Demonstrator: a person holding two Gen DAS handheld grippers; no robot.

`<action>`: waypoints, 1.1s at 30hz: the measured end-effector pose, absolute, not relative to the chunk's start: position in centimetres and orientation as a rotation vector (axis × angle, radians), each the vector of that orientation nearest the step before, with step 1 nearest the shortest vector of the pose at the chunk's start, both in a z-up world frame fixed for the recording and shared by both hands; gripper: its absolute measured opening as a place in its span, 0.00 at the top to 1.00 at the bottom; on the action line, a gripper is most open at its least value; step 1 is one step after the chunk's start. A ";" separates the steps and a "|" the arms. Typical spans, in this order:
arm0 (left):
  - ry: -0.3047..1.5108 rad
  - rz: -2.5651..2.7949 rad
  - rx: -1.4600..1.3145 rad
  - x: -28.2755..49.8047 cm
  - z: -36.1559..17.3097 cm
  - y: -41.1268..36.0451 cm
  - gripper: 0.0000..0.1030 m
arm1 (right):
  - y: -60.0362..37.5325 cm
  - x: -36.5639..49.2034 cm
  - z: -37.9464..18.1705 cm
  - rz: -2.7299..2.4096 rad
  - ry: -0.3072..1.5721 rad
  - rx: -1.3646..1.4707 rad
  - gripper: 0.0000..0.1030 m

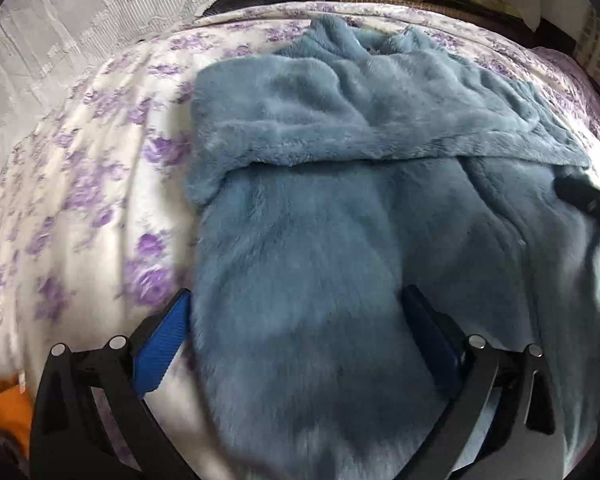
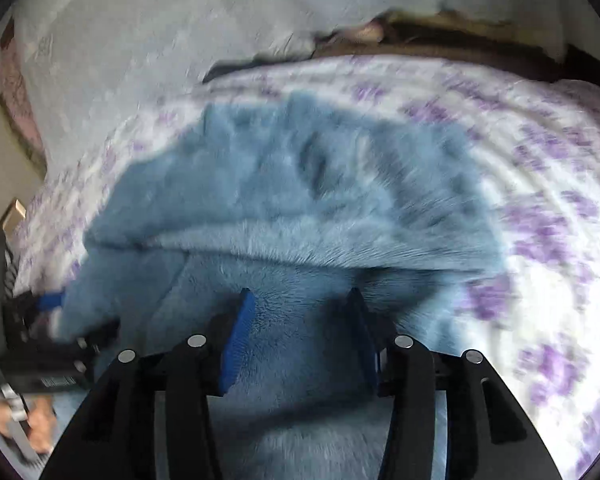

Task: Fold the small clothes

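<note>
- The blue fleece garment (image 1: 340,208) lies on the floral bedsheet (image 1: 100,184), filling the centre of both views; its upper part is folded down in a thick band across the middle.
- The left gripper (image 1: 296,320) stands wide apart over the near hem; the right gripper (image 2: 300,320) is partly apart, nothing pinched.
- The garment looks plush, soft and bulky; likely light but springy, so a deep bite at the hem corners should hold.

Bare floral bedspread (image 1: 80,216) lies open left of the fluffy blue garment (image 1: 320,240).
</note>
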State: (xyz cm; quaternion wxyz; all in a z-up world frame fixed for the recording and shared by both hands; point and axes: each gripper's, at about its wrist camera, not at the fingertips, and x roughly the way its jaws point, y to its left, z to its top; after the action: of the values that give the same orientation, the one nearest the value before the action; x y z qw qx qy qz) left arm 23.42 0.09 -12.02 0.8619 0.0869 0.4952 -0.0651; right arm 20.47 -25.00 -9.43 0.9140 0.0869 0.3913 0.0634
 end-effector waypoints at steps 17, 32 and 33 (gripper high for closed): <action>1.100 -0.509 -0.184 13.4 -12.3 7.1 0.04 | -32.4 9.7 -12.0 0.156 0.779 0.388 0.28; 1.106 -0.540 -0.245 15.4 -12.8 5.8 0.58 | -31.8 9.0 -13.2 0.269 0.844 0.444 0.52; 1.112 -0.563 -0.261 15.4 -12.9 5.8 0.76 | -31.7 8.9 -13.2 0.279 0.846 0.442 0.52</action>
State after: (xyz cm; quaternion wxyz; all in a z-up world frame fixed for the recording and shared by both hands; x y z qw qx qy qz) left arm 15.35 5.82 -12.91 0.8041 -0.1219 0.5192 -0.2627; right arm 8.86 -31.68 -13.17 0.8789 0.2121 0.4058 0.1340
